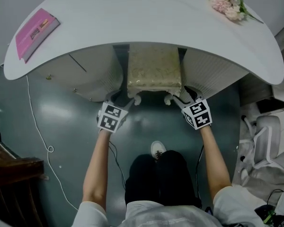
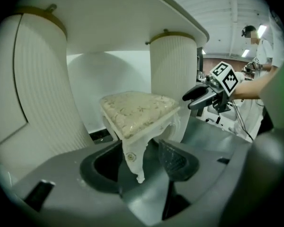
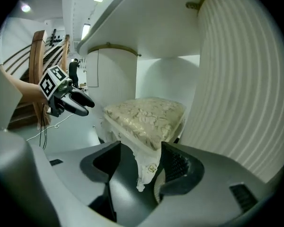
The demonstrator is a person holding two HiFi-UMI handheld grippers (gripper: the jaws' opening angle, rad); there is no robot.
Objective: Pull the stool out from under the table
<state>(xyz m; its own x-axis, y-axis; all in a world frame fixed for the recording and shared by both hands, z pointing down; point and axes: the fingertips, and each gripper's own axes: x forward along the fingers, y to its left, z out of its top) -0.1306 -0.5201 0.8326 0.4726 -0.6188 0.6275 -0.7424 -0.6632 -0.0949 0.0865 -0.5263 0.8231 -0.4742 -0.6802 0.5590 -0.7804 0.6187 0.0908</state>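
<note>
A white curved table (image 1: 146, 18) stands on a grey-green floor (image 1: 61, 126), with a pink book (image 1: 35, 32) at its 10 o'clock and flowers (image 1: 227, 1) at 1 o'clock. The stool (image 1: 154, 70) sits beneath at 12 o'clock, its rear hidden by the tabletop. Both arms reach straight forward, and the left gripper (image 2: 139, 162) and right gripper (image 3: 142, 167) each stand spread around a front leg, seemingly not pressing it.

Pink book (image 1: 35, 32) far ahead and left of my left gripper (image 1: 125, 101). Pink flowers (image 1: 225, 1) far ahead, right of my right gripper (image 1: 178, 98). White cable (image 1: 40, 136) on floor, left of left gripper. White chair (image 1: 267, 141) right of right gripper.
</note>
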